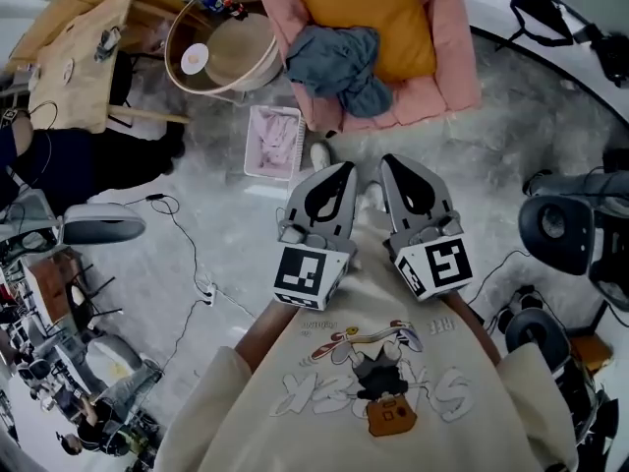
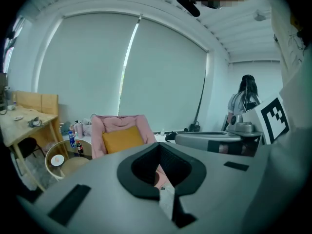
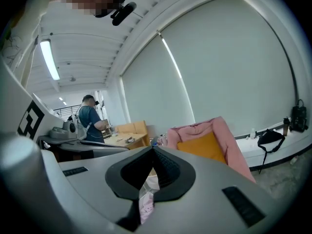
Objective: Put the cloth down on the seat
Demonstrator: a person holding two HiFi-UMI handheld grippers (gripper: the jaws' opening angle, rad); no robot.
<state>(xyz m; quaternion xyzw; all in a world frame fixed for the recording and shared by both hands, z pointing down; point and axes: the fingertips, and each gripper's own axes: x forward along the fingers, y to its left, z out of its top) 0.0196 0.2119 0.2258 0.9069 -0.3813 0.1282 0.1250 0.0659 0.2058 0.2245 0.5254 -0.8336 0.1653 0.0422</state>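
A crumpled blue-grey cloth (image 1: pixel 339 65) lies on the seat of the pink armchair (image 1: pixel 447 57), partly over the front of its yellow cushion (image 1: pixel 383 8). My left gripper (image 1: pixel 346 168) and right gripper (image 1: pixel 390 159) are side by side close to my chest, short of the chair and pointing toward it. Both are shut with nothing between the jaws. In the left gripper view the closed jaws (image 2: pixel 158 146) point at the chair (image 2: pixel 117 123). The right gripper view shows its closed jaws (image 3: pixel 152 150) with the chair (image 3: pixel 229 140) off to the right. The cloth is hidden in both gripper views.
A white basket (image 1: pixel 273 141) with pink fabric stands on the floor before the chair's left corner. A round glass side table (image 1: pixel 221 47) with bottles and a wooden table (image 1: pixel 84 47) lie left. Cables (image 1: pixel 187 254) cross the floor. Dark equipment (image 1: pixel 560 224) stands right. A person (image 3: pixel 90 121) stands far off.
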